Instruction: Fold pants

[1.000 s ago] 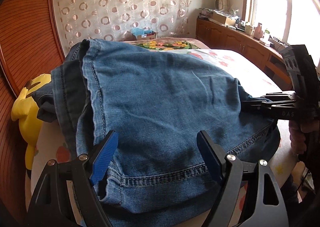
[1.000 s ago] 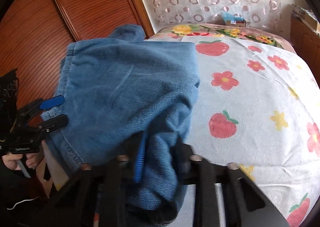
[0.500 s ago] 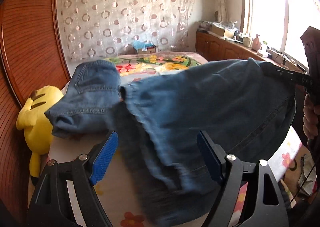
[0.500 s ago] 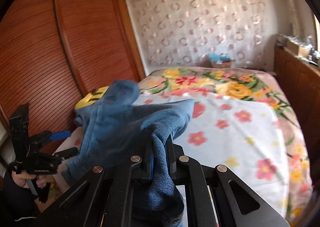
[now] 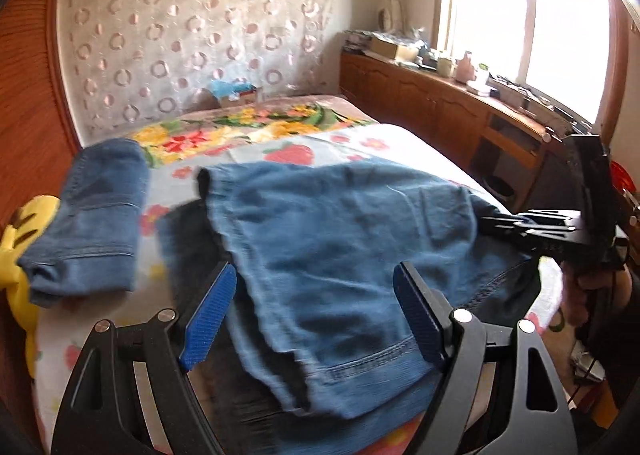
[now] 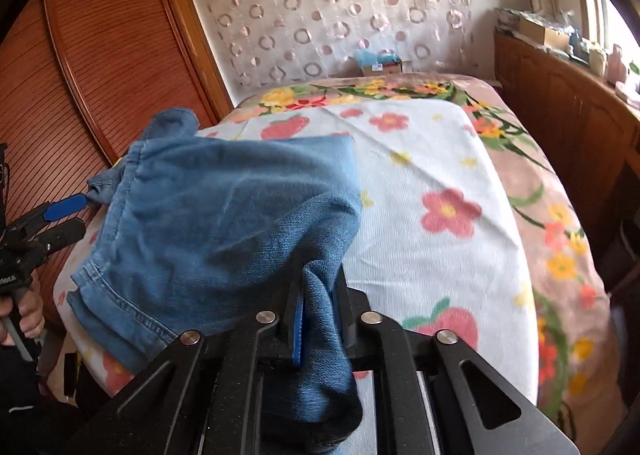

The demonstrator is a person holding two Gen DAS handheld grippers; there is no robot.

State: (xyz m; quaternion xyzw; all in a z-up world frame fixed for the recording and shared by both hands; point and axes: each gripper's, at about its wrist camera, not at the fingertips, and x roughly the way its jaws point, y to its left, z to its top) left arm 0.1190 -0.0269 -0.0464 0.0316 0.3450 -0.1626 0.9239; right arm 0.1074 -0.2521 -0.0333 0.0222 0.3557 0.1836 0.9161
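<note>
Blue denim pants [image 5: 340, 247] lie spread on the flowered bed, hem toward me; they also show in the right wrist view [image 6: 224, 223]. My left gripper [image 5: 316, 311] is open, its blue pads just above the near edge of the denim, holding nothing. It shows at the left of the right wrist view [image 6: 66, 219]. My right gripper [image 6: 316, 311] is shut on a bunched corner of the pants. It shows at the right of the left wrist view [image 5: 492, 221], pinching the cloth's right edge.
A second folded piece of blue denim [image 5: 96, 215] lies at the bed's left, by a yellow plush toy [image 5: 20, 239]. The bed [image 6: 440, 195] has a flowered blanket. A wooden wardrobe [image 6: 100, 55] stands left, a wooden sideboard [image 5: 440, 111] under the window right.
The right gripper lifted the pants high off the bed, then brought them back down; they now lie spread flat. The left gripper stayed open throughout.
</note>
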